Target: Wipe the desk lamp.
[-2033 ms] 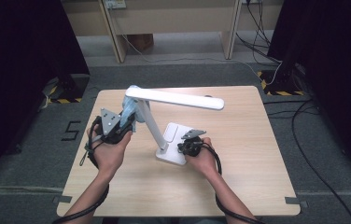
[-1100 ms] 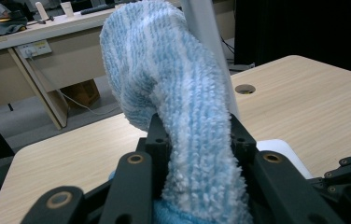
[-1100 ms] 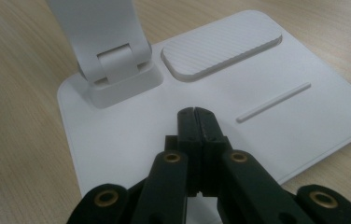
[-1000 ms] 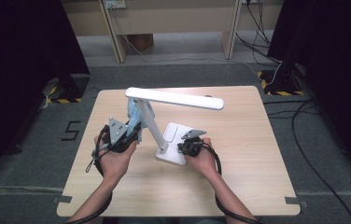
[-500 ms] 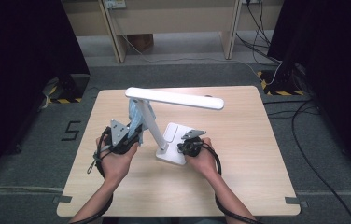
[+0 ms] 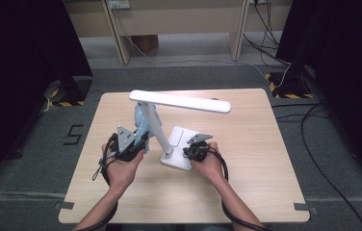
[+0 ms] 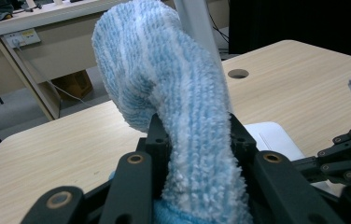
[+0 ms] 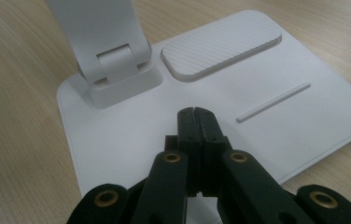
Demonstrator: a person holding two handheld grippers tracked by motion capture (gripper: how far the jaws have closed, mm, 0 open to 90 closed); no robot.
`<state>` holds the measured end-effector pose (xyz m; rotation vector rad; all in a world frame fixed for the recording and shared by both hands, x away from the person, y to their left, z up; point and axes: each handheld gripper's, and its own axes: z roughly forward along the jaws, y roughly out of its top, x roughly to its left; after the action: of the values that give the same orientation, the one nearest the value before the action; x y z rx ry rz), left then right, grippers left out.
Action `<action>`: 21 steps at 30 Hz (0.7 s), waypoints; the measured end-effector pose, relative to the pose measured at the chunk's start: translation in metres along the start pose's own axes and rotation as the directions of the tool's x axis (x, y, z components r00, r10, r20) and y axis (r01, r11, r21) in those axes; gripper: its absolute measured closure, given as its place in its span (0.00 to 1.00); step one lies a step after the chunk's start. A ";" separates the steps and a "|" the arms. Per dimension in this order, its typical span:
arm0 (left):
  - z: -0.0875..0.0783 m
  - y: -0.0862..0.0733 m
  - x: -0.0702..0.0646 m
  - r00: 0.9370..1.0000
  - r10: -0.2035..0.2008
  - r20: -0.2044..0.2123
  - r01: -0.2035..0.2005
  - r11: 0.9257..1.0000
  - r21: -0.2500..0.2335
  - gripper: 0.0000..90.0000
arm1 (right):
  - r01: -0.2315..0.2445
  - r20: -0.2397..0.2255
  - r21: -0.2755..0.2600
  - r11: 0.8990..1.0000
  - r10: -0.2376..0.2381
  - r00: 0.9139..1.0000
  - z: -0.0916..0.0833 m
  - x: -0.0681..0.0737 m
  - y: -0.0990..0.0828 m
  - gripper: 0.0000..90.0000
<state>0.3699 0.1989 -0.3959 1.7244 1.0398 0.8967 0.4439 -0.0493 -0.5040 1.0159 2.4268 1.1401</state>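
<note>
A: What's on the table [image 6: 246,144]?

B: A white lamp [image 6: 169,130]. Its long head runs left to right across the high view, well above the tabletop. The arm slants up and leftward from the base [image 6: 181,144], which lies flat near the middle of the table, between my two hands.

A: And the cloth?

B: A blue-and-white striped cloth [image 7: 173,107]. My left gripper [image 6: 133,142] pinches it, the jaws closed on its lower end. It stands up out of the jaws with its long axis upright, and the top flops over toward the left in the left gripper view. From above, it rises beside the lamp's arm, on its left; whether they touch I cannot tell.

A: Your other hand?

B: My right gripper [image 8: 197,114] has its jaws pressed together, empty. The tips sit on the base, just in front of the hinge [image 8: 117,65].
</note>
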 end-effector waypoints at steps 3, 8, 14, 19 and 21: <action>0.000 -0.001 0.000 1.000 0.003 0.001 -0.003 1.000 0.002 0.76 | 0.000 0.000 0.000 1.000 0.000 1.000 0.000 0.000 0.000 1.00; 0.002 -0.003 -0.002 1.000 0.004 0.004 -0.004 1.000 0.008 0.76 | 0.000 0.000 0.000 1.000 0.000 1.000 0.000 0.000 0.000 1.00; 0.003 -0.007 -0.003 1.000 0.007 0.008 -0.007 1.000 0.015 0.76 | 0.000 0.001 -0.002 1.000 0.000 1.000 0.000 0.000 0.000 1.00; 0.004 -0.009 -0.004 1.000 0.014 0.011 -0.014 1.000 0.023 0.76 | 0.008 0.001 -0.006 1.000 -0.008 1.000 0.001 0.000 0.000 1.00; 0.005 -0.011 -0.005 1.000 0.011 0.013 -0.012 1.000 0.025 0.76 | 0.008 0.001 -0.007 1.000 -0.008 1.000 0.001 0.000 0.000 1.00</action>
<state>0.3695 0.1954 -0.4082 1.7568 1.0379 0.8819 0.4447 -0.0485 -0.5045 1.0040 2.4227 1.1444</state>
